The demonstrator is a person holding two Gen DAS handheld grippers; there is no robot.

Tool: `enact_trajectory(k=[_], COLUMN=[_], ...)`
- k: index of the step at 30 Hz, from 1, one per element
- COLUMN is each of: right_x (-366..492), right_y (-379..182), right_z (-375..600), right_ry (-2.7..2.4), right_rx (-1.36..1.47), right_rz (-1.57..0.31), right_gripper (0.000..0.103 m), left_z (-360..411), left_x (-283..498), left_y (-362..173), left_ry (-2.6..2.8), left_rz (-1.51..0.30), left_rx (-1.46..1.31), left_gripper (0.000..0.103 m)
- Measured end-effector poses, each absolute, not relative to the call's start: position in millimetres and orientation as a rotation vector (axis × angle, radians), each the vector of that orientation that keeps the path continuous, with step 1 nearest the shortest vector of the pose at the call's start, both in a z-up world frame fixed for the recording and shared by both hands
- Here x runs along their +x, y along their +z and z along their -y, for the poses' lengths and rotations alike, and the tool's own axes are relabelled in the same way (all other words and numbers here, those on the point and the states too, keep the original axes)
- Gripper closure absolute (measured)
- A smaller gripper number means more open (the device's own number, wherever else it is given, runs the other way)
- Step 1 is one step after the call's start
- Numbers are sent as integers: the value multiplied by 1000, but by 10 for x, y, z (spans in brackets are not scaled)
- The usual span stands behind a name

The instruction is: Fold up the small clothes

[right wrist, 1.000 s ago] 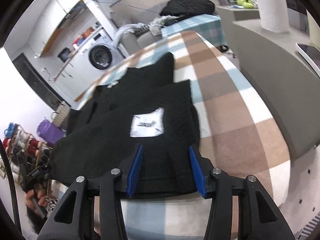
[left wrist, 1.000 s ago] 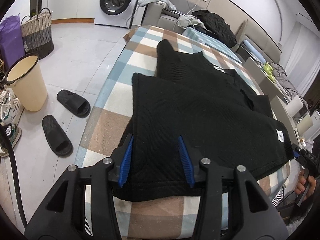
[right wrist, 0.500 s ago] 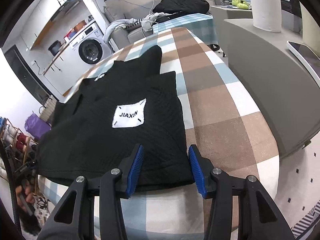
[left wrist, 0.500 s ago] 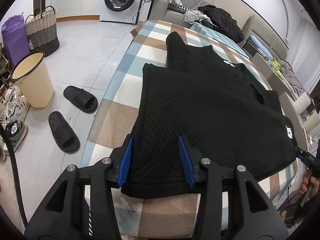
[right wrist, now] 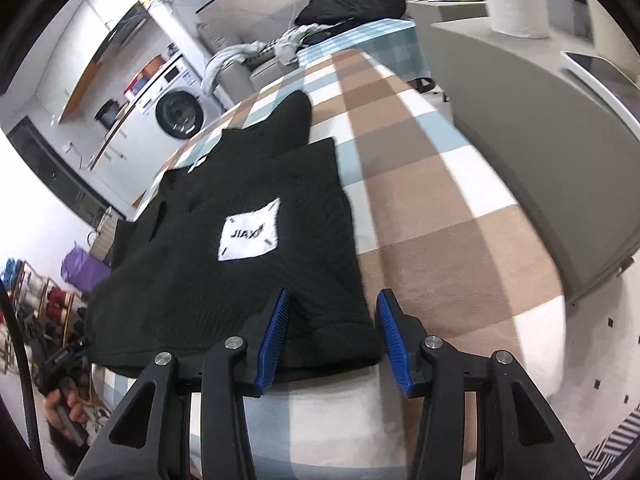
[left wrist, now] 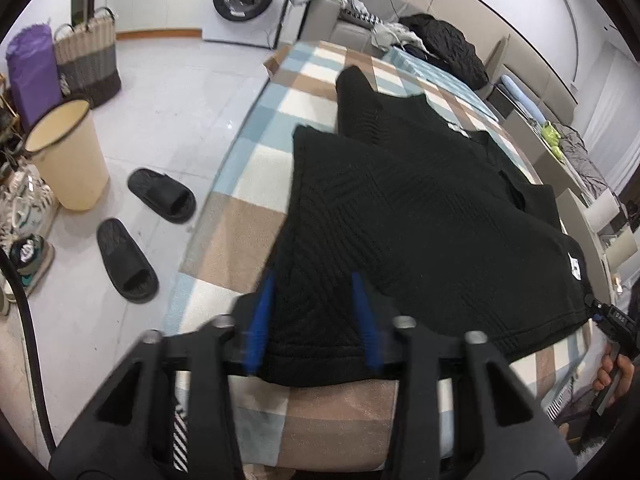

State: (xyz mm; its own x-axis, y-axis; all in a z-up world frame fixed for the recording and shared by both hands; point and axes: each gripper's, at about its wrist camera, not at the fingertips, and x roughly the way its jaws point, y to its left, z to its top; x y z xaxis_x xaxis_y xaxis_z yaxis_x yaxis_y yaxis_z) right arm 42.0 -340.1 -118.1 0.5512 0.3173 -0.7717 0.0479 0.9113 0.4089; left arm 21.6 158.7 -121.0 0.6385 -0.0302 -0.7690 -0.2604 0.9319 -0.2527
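Left wrist view: black garment (left wrist: 420,216) is laid flat on checked bed (left wrist: 256,168), long axis running away from both tongs. Left tongs (left wrist: 314,316) are seen closing over near left hem corner, cloth between jaws. Right tongs (right wrist: 330,332) are seen closing over near right corner, white label (right wrist: 248,236) just beyond. Each hand is placed at own corner.

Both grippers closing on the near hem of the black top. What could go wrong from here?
1. The left gripper straddles the black top near its corner; its closing jaws may pinch only the upper layer.
2. The right gripper sits at the other corner, the hem barely between the pads, so it could slip out on lifting.
3. The hem lies at the edge of the checked blanket; either gripper may catch that too.
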Motion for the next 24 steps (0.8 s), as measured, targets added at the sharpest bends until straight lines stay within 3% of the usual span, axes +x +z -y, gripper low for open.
enact_trajectory(k=[2, 3, 5, 15, 24], right_x=[406, 388, 368, 428, 984], right_y=[-1116, -1067, -981, -637, -328], right_z=[3363, 3349, 3317, 3336, 3364], right_ry=[165, 166, 187, 191, 160], right_rx=[380, 361, 335, 400, 496], right_rz=[-951, -929, -906, -783, -712], right_gripper=[78, 88, 97, 98, 98], left_z=[-1601, -1604, -1581, -1646, -1732], left_x=[187, 174, 165, 248, 918], left_y=[-1166, -1137, -1084, -764, -365], left_ry=[120, 112, 114, 106, 76], left_rz=[-851, -838, -822, -721, -620], left_rx=[-367, -373, -358, -368, -342], left_gripper=[98, 99, 100, 100, 100])
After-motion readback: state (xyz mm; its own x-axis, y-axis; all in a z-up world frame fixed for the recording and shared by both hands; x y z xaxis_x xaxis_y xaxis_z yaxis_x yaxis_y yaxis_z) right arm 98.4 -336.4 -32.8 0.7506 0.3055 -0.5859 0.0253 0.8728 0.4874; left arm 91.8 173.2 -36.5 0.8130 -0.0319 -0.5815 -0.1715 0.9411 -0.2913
